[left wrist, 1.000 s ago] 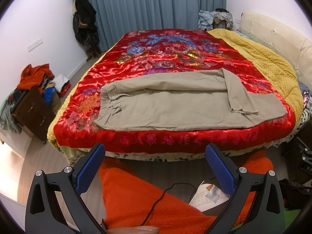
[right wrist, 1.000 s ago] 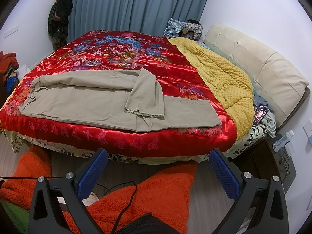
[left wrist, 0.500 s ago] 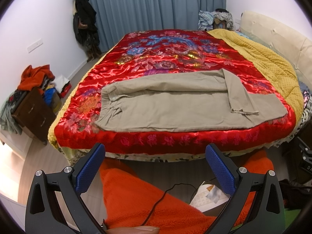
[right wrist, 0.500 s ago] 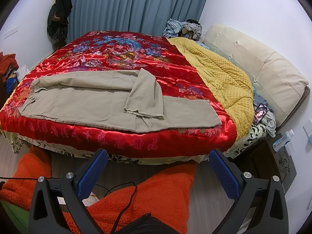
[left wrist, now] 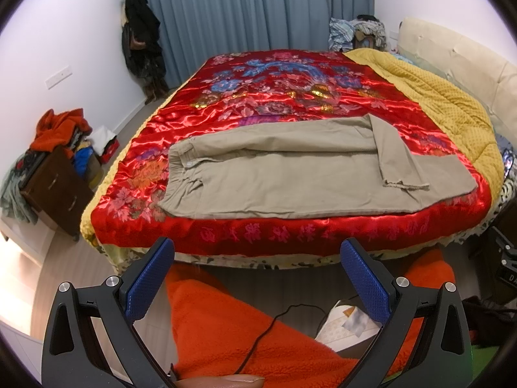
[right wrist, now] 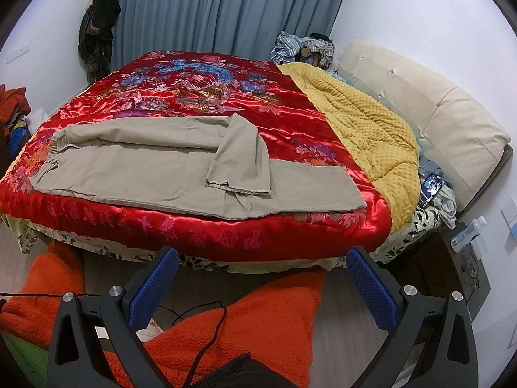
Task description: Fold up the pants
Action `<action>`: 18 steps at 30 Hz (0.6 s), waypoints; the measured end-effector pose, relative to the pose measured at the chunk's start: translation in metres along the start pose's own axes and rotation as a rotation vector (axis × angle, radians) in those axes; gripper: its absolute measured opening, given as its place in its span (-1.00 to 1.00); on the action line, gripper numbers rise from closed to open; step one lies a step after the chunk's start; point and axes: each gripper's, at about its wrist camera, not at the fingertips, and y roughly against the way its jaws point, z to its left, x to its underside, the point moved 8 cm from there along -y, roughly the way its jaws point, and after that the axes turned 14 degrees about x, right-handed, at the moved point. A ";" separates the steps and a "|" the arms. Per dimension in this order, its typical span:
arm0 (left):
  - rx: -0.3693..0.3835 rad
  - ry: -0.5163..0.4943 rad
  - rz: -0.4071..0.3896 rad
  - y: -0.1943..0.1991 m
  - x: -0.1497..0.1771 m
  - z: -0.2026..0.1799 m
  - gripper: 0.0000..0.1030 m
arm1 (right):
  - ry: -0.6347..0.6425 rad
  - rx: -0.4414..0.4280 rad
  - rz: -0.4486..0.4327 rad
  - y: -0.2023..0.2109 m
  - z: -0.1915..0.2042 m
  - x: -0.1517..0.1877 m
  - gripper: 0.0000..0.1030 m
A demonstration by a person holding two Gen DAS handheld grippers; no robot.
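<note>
Beige pants (left wrist: 284,174) lie flat along the near edge of the bed on a red satin cover (left wrist: 290,97), waistband to the left. The far leg's lower part is folded back over the near leg, its frayed hem (left wrist: 405,185) pointing toward me. The pants also show in the right wrist view (right wrist: 155,168). My left gripper (left wrist: 257,270) is open and empty, held in front of the bed's edge, apart from the pants. My right gripper (right wrist: 261,278) is open and empty, in front of the bed near the leg ends.
A yellow blanket (right wrist: 365,123) covers the bed's right side by a cream headboard (right wrist: 436,110). My orange fleece trousers (left wrist: 232,329) and a black cable (left wrist: 268,336) are below the grippers. A brown drawer unit (left wrist: 55,190) with clothes stands left. A nightstand (right wrist: 458,268) stands right.
Both grippers have edged slightly closer to the bed. The pants have not moved and both grippers stay open.
</note>
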 end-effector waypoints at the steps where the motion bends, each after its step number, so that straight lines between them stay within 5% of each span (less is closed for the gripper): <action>1: 0.000 0.000 0.001 0.000 0.000 0.001 0.99 | 0.001 0.000 0.001 -0.001 -0.002 -0.001 0.99; 18: -0.001 -0.001 0.000 0.000 0.001 0.000 0.99 | 0.001 -0.003 0.004 -0.001 -0.003 -0.002 0.99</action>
